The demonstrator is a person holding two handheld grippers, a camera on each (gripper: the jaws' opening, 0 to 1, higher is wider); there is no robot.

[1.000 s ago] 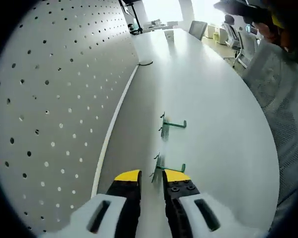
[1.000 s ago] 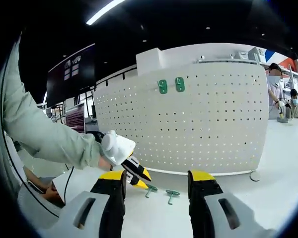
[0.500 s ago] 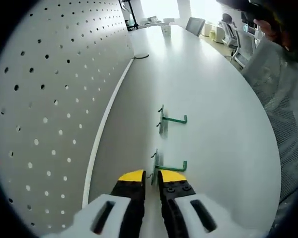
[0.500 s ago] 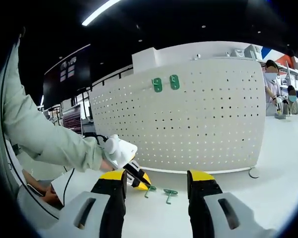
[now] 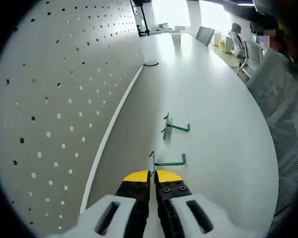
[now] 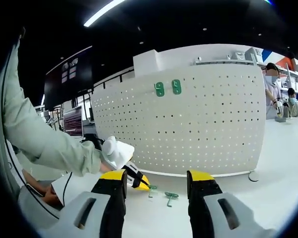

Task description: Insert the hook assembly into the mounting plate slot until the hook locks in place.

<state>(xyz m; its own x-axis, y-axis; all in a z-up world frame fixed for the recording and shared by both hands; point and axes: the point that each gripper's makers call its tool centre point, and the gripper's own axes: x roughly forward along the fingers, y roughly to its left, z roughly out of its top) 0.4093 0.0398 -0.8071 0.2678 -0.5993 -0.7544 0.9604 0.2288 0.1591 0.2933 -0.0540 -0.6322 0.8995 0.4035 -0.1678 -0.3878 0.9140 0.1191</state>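
in the left gripper view the left gripper rises from 6 o'clock with its yellow-tipped jaws pressed together on the near green hook, pinching its upright backplate while the hook's arm runs toward 3 o'clock over the white table. a second green hook lies on the table just beyond it, toward 12 o'clock, apart from the jaws. the white pegboard, the mounting plate, stands along the table's edge from 7 to 12 o'clock. a person's pale sleeve fills the 3 o'clock side.

in the right gripper view the right gripper has its jaws spread wide, holding nothing, above the table. between them, farther off, the left gripper sits at the first hook, with the other hook just beside it at 5 o'clock. the pegboard stands behind, carrying two green pieces near its top edge at 12 o'clock. a sleeve reaches in from 9 o'clock.
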